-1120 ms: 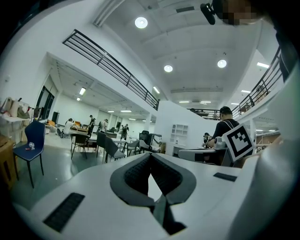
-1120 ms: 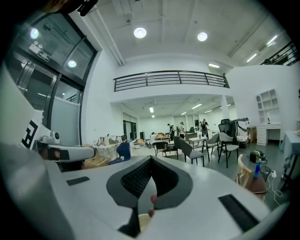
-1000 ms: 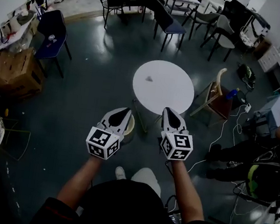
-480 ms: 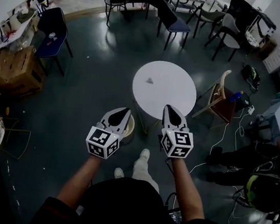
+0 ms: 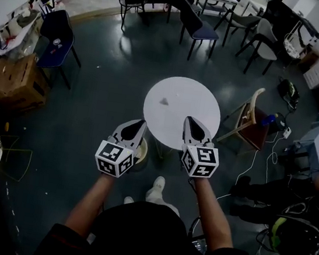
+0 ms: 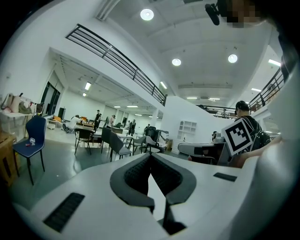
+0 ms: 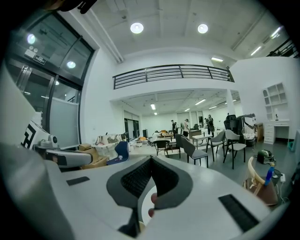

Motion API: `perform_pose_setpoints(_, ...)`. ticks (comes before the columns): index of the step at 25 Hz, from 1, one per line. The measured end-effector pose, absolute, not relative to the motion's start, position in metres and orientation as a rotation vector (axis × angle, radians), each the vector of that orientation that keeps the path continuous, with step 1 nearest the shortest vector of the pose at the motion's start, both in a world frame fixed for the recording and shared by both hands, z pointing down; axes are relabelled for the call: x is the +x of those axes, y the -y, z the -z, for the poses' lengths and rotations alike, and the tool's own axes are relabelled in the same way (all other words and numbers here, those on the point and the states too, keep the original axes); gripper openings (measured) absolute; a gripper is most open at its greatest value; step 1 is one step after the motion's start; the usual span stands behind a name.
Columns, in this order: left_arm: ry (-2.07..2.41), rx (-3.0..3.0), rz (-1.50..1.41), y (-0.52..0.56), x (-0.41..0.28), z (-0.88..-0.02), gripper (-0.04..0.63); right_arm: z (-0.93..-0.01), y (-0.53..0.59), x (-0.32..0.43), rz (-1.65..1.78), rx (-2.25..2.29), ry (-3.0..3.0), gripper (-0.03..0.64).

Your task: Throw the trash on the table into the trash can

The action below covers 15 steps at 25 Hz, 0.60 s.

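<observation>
**Both jaws clenched, scrap not yet reached**

Head view: the left gripper and the right gripper were both clenched and empty at the near edge of the table; the scrap of trash lay on the tabletop ahead of both sets of jaws, between their two lines and apart from either; the trash can stood low beside the left jaws, on the side toward the right gripper, partly hidden by the left one. Likely trouble: shut tips would nudge so small a scrap across the smooth top or off its edge unless one pair opened first; the can, low and half covered, could be missed at the drop or kicked by a foot. Count: one table, one scrap, one can, two grippers.

Left gripper view: the jaws were pressed together with nothing between them; a sliver of white table showed beneath the tips; the scrap did not show.

Right gripper view: the jaws met at the tips, grasping nothing; the table showed below them; the scrap could not be made out.
</observation>
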<state>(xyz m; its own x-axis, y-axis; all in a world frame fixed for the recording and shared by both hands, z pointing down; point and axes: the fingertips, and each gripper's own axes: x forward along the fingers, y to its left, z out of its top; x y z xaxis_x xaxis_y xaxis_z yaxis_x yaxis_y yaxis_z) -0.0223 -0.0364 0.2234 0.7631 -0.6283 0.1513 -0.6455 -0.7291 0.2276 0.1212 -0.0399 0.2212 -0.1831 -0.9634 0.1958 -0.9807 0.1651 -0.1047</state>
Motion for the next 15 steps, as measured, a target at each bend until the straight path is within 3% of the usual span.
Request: perform_pose_setpoints(15, 1.046, 2.638, -0.195, 0.112, 0.061, -0.251, 0.011, -0.255, 0.124, 0.208, -0.418, 1.886, 2.373, 0.018)
